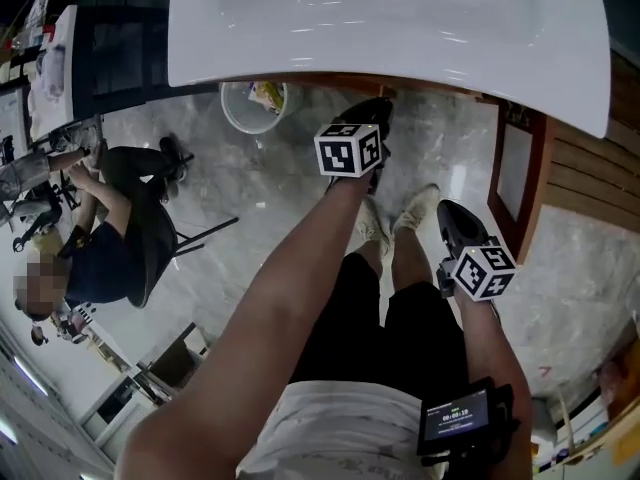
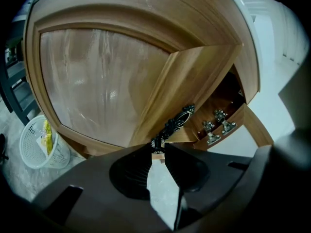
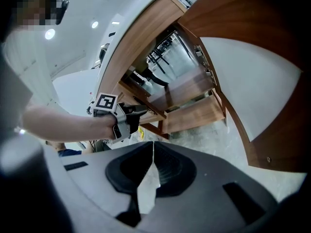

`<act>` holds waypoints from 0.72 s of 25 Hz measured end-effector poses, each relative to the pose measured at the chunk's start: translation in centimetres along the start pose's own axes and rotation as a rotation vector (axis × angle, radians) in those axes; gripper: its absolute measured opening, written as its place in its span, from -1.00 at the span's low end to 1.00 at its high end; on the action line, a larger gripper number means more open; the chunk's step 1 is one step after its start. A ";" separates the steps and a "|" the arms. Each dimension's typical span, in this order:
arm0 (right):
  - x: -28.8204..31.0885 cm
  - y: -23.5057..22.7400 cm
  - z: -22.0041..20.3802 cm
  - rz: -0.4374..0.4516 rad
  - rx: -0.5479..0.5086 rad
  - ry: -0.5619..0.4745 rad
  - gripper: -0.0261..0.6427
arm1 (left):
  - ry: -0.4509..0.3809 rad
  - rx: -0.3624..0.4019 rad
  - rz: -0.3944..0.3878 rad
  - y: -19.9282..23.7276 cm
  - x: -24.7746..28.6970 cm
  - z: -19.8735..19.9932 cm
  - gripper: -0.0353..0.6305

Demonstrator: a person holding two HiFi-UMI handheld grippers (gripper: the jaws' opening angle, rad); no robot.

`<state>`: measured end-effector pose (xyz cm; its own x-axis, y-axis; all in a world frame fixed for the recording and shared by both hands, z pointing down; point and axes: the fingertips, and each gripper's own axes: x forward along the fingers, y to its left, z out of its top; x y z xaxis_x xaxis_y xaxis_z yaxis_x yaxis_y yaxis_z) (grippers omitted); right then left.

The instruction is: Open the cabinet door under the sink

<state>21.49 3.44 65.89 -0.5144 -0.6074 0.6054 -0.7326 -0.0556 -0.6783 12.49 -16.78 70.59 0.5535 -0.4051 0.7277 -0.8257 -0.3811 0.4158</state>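
Observation:
A wooden cabinet stands under the white sink (image 1: 400, 28). My left gripper (image 2: 159, 147) is shut on the lower end of the dark ornate door handle (image 2: 175, 123). That door (image 2: 192, 81) stands swung partly out, and two metal hinges (image 2: 216, 124) show inside behind it. In the head view the left gripper (image 1: 378, 108) reaches under the sink's front edge. In the right gripper view the left gripper (image 3: 132, 111) holds the door's edge. My right gripper (image 3: 153, 142) is shut with nothing in it and hangs lower at the right (image 1: 452, 223).
The cabinet's right door (image 1: 515, 173), with a pale panel, stands wide open beside my right gripper. A white waste basket (image 1: 255, 106) sits on the marble floor left of the cabinet. A person sits on a chair (image 1: 130, 228) at the far left. My own feet are below the sink.

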 end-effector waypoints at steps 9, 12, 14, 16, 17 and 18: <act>0.9 1.7 -0.5 -0.001 -0.035 0.044 -0.86 | 0.071 0.047 -0.076 -0.1 -1.7 -1.8 -0.63; 1.8 3.1 -0.6 -0.009 -0.041 0.045 -0.86 | 0.088 0.056 -0.103 0.4 -2.8 -2.6 -0.63; 2.5 3.8 -0.5 -0.015 -0.035 0.033 -0.86 | 0.103 0.086 -0.127 0.6 -3.2 -2.9 -0.62; 2.7 4.6 -1.2 -0.025 -0.034 0.034 -0.86 | 0.119 0.120 -0.157 0.4 -3.8 -3.7 -0.63; 2.7 5.2 -1.6 -0.029 -0.038 0.039 -0.86 | 0.124 0.133 -0.172 0.3 -4.2 -4.1 -0.62; 2.7 5.8 -2.0 -0.032 -0.045 0.042 -0.86 | 0.125 0.141 -0.183 0.3 -4.6 -4.4 -0.63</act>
<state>14.95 3.05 64.46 -0.5081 -0.5716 0.6443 -0.7679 -0.0380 -0.6394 9.21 -11.32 69.76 0.6671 -0.2167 0.7128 -0.6851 -0.5544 0.4726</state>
